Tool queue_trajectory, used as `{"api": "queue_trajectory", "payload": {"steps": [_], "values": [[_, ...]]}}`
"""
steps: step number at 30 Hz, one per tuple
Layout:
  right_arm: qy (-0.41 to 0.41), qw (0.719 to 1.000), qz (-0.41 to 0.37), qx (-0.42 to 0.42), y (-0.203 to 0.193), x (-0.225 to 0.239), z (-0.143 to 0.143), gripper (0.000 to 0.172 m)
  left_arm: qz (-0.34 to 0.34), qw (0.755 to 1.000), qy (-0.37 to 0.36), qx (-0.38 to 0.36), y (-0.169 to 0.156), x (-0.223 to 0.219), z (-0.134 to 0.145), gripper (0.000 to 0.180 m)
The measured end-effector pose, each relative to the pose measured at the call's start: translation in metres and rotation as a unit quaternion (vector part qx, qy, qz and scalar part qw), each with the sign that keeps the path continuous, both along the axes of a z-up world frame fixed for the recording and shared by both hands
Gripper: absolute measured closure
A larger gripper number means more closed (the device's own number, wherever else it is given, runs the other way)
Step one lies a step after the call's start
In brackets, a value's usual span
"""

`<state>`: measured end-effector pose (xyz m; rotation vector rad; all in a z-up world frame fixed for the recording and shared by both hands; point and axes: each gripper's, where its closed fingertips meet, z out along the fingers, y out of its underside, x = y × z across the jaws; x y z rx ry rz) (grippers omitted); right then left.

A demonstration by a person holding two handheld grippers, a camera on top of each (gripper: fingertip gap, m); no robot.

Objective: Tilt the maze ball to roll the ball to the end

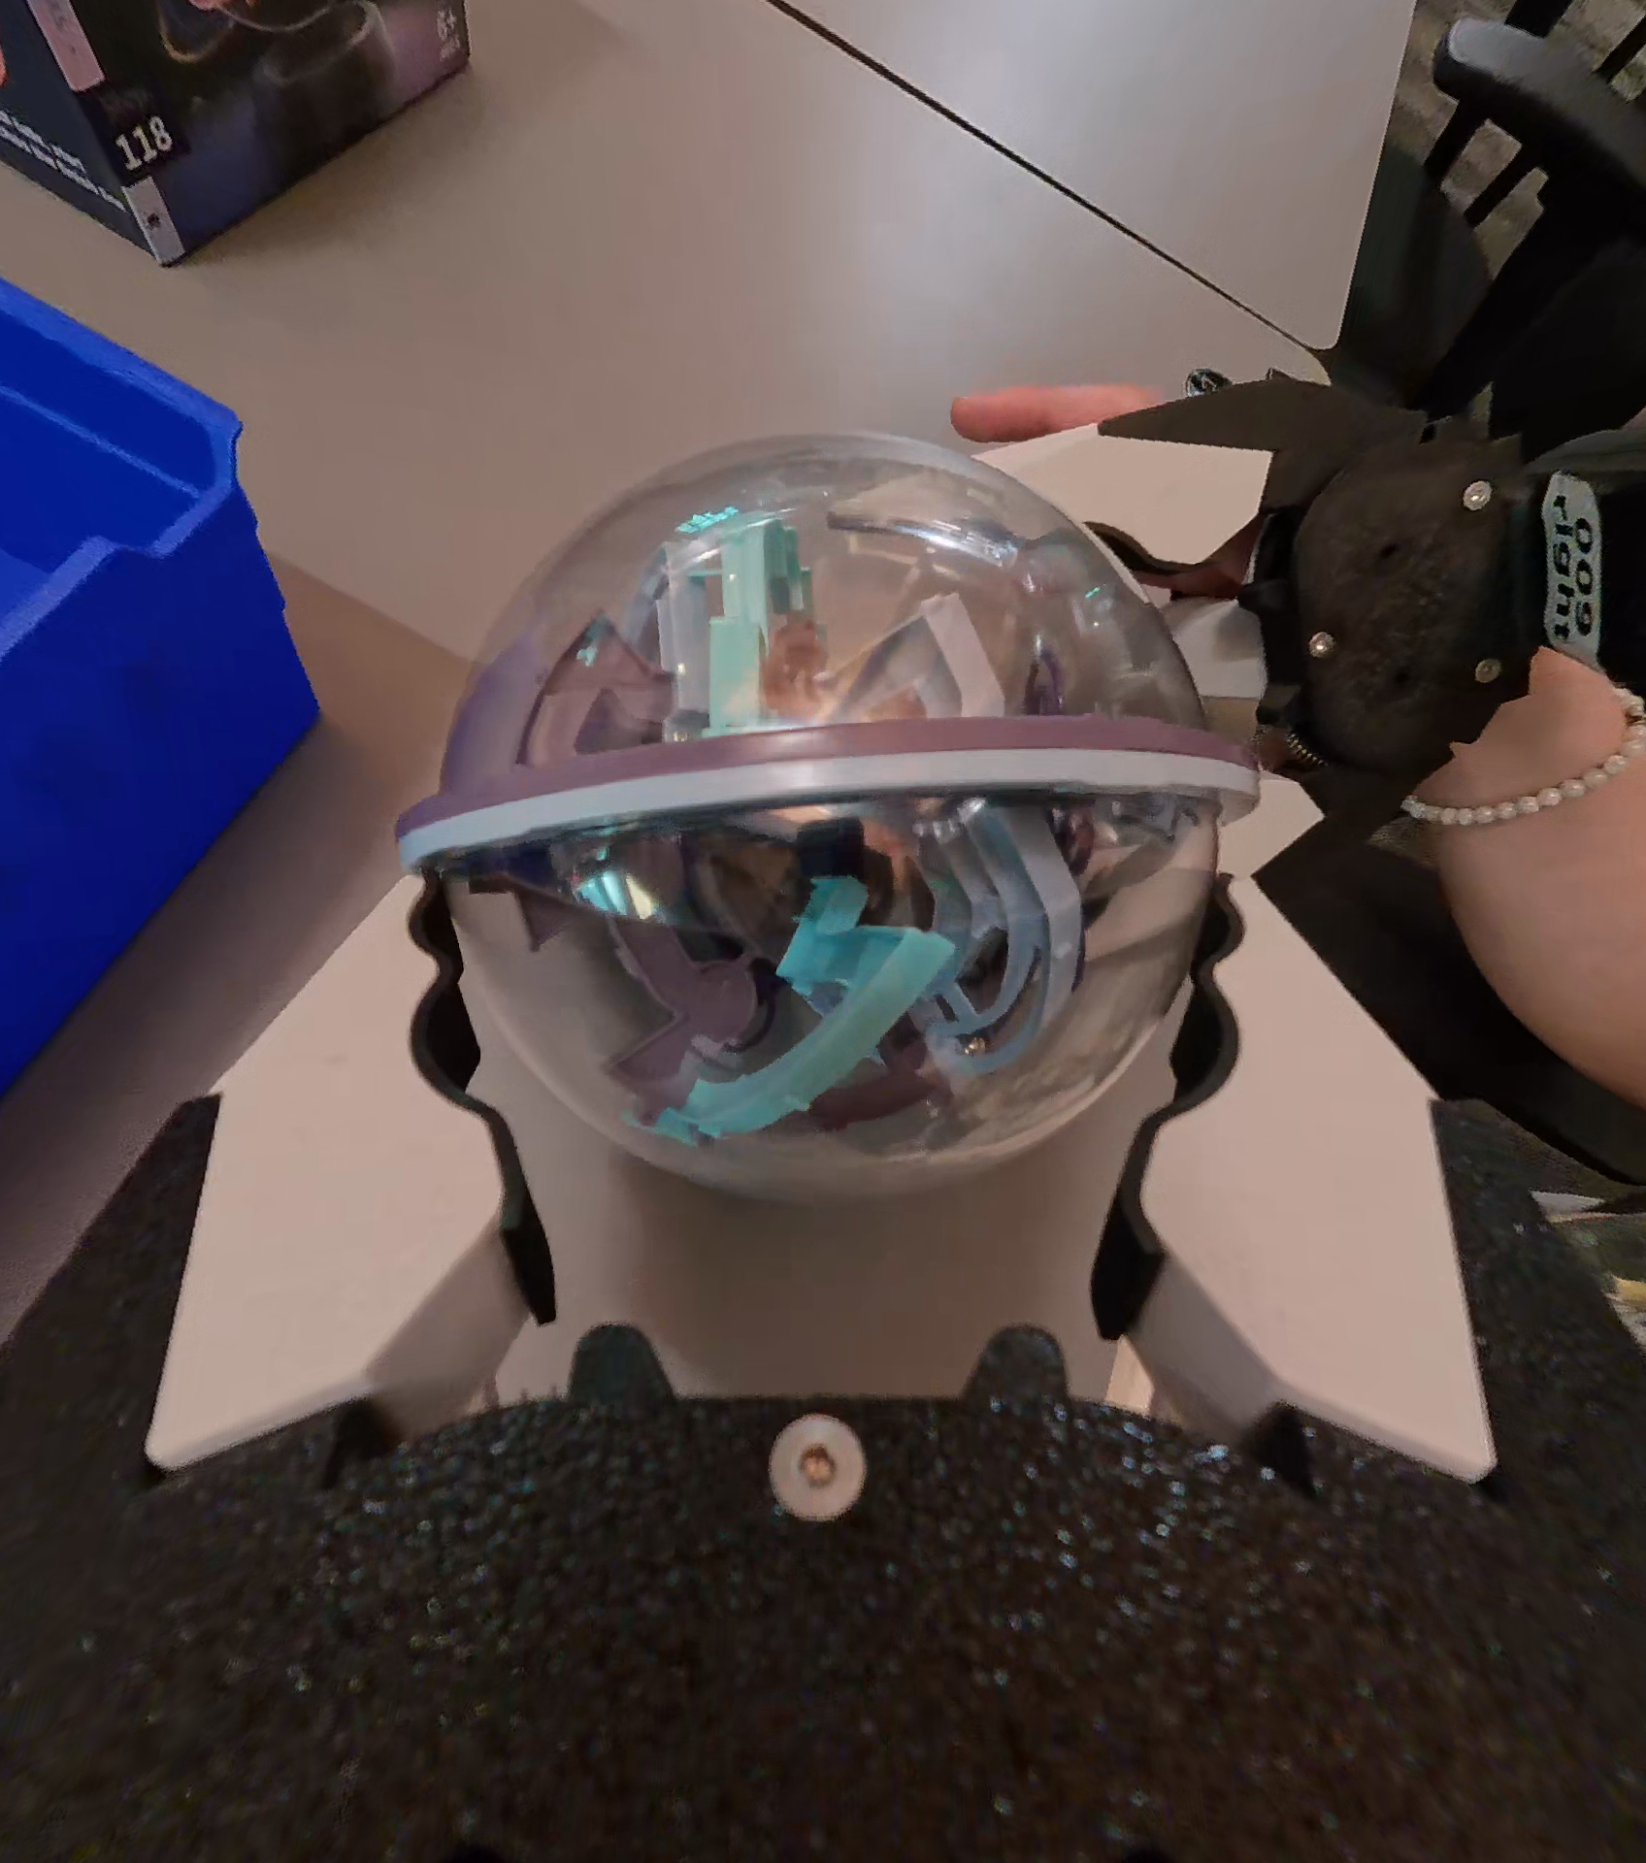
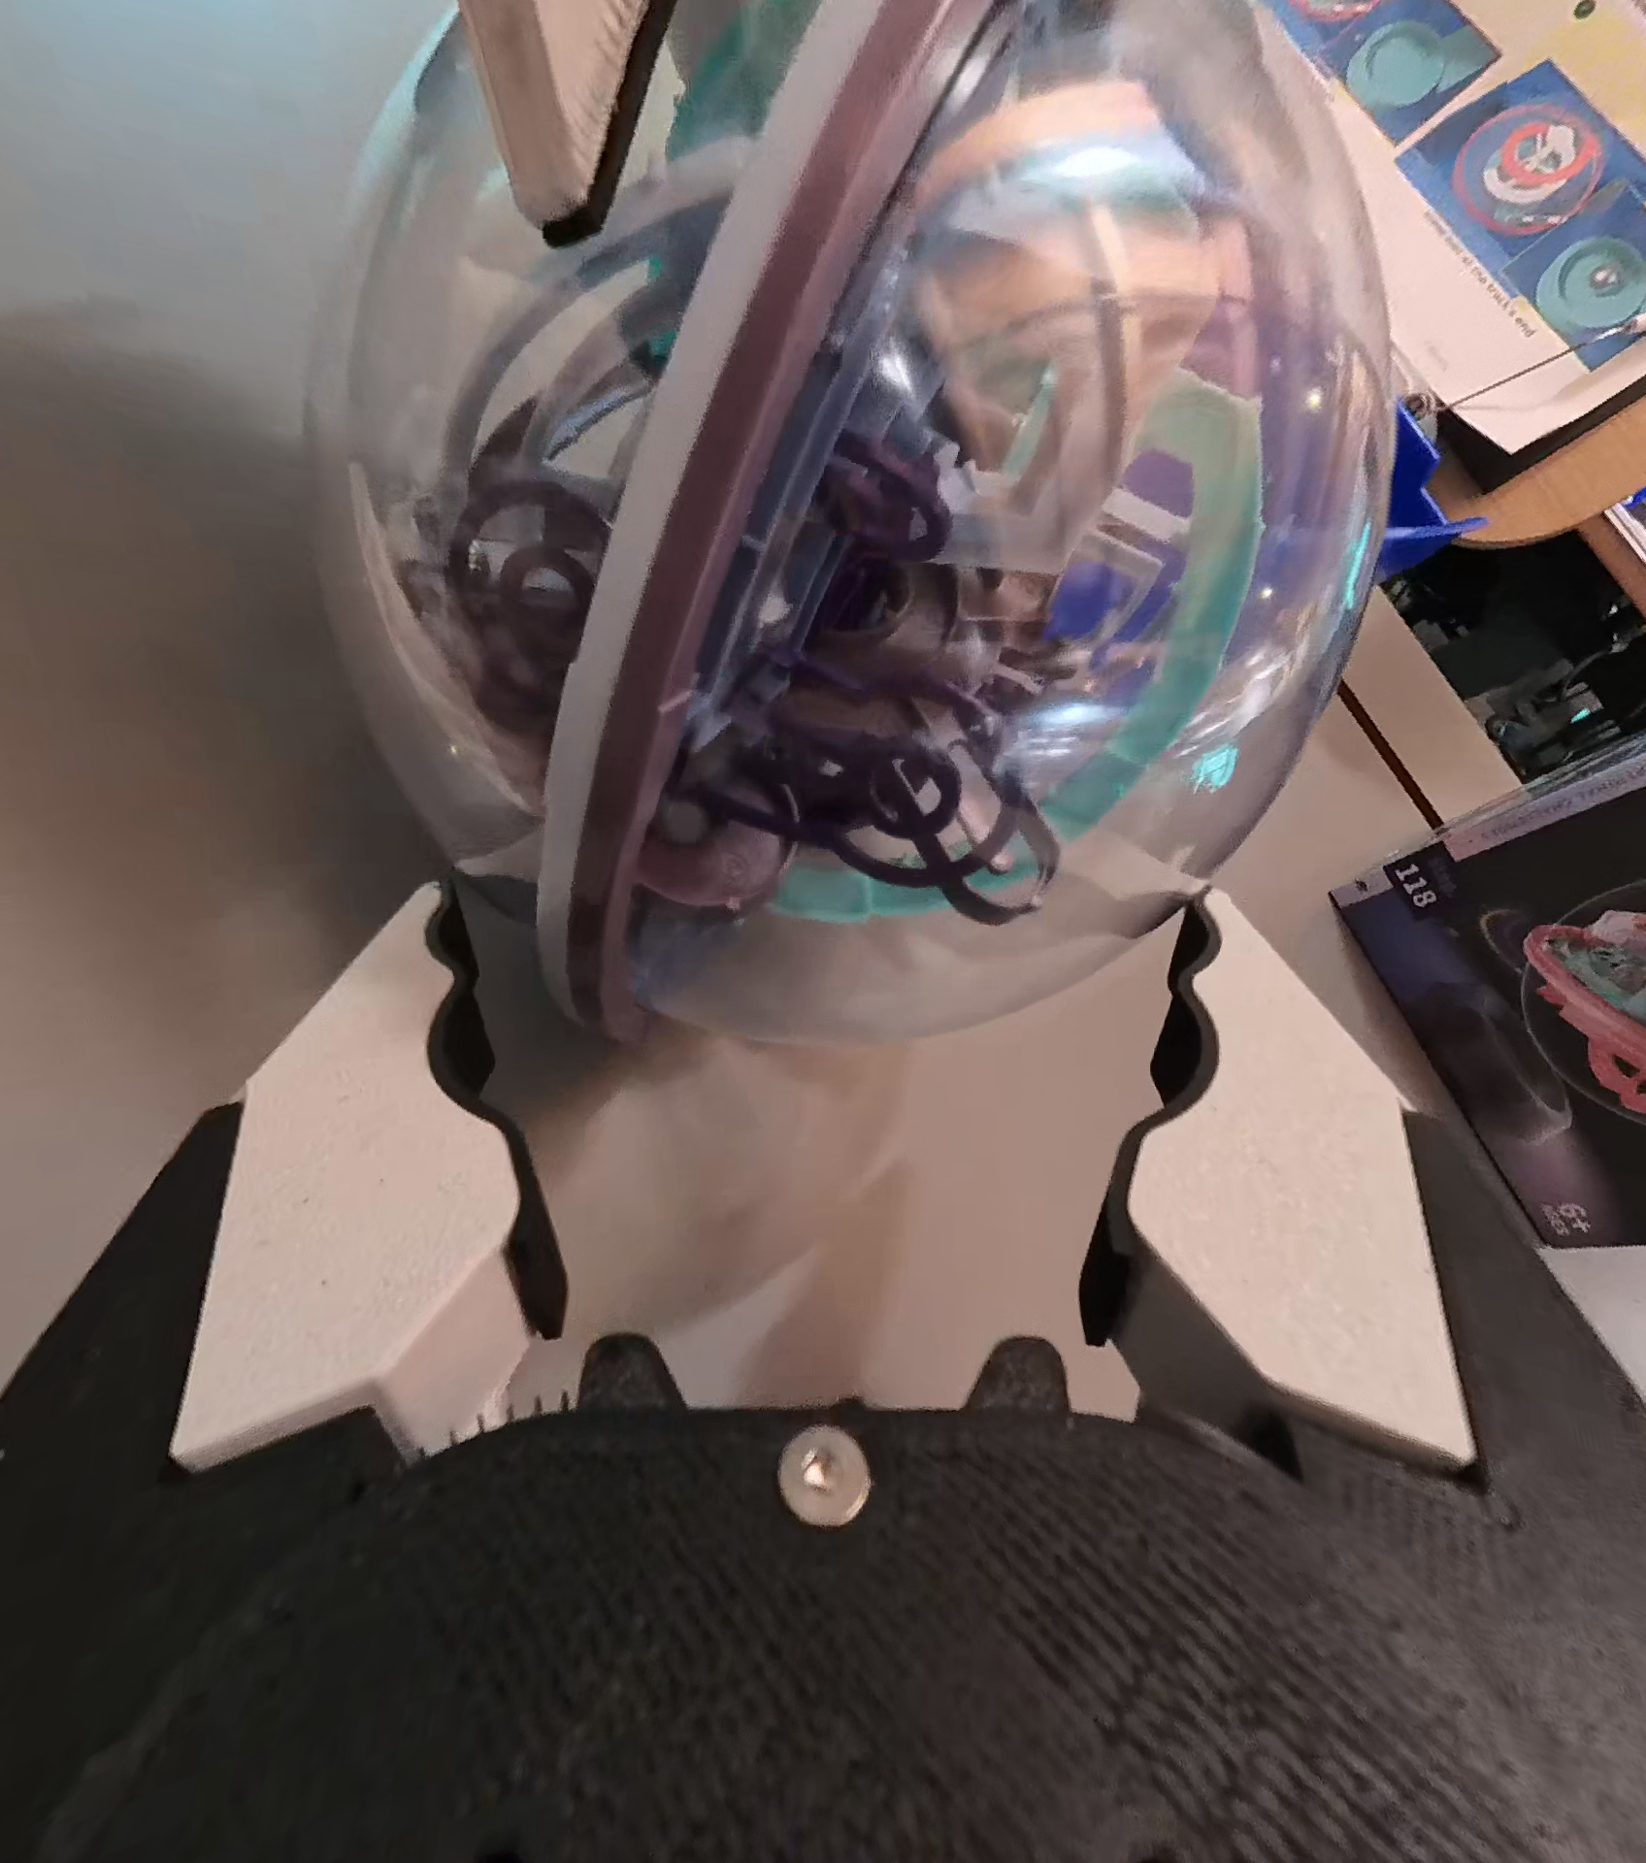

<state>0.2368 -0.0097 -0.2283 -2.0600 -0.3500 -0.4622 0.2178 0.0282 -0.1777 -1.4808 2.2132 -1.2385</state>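
Black textured gripper body fills the near edge of the left wrist view. Left gripper [image 1: 824,968] stands wide apart, its wavy black pads [image 1: 441,998] pressed on either side of the lower half of the maze ball [image 1: 824,806], a clear sphere with a purple-and-white equator band running almost level, tilted slightly down to the left. Teal, purple and grey tracks inside; a small silver ball [image 1: 978,1045] sits low right among the grey tracks. Ball is held above the beige desk [image 1: 698,302]. Blue bin [image 1: 43,655] at left, dark printed box [image 1: 194,111] far left. A hand [image 1: 1555,907] with a pearl bracelet holds the right gripper [image 1: 1232,625] at the sphere's right side.

Right wrist view: black gripper body nearest again. Right gripper [image 2: 824,958] also spread wide, pads [image 2: 1182,968] touching the sphere's lower flanks; maze ball [image 2: 900,554] shows its band almost upright here. One finger of the left gripper [image 2: 567,111] lies against the top. Dark box [image 2: 1555,1008] at right, papers [image 2: 1555,202] far right.
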Motion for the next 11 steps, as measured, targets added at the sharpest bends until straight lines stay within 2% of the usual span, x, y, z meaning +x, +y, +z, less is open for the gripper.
{"api": "queue_trajectory", "payload": {"steps": [6,11], "values": [[0.009,1.000,0.024,-0.004,-0.0069,0.0003,0.0030,0.050,-0.019,1.000,0.000,0.017,-0.0019,-0.0017,-0.0002,0.042],[0.018,0.996,0.064,-0.055,-0.0019,0.0015,-0.0002,0.025,-0.048,0.998,0.019,0.031,-0.0064,-0.0058,-0.0083,0.043]]}}
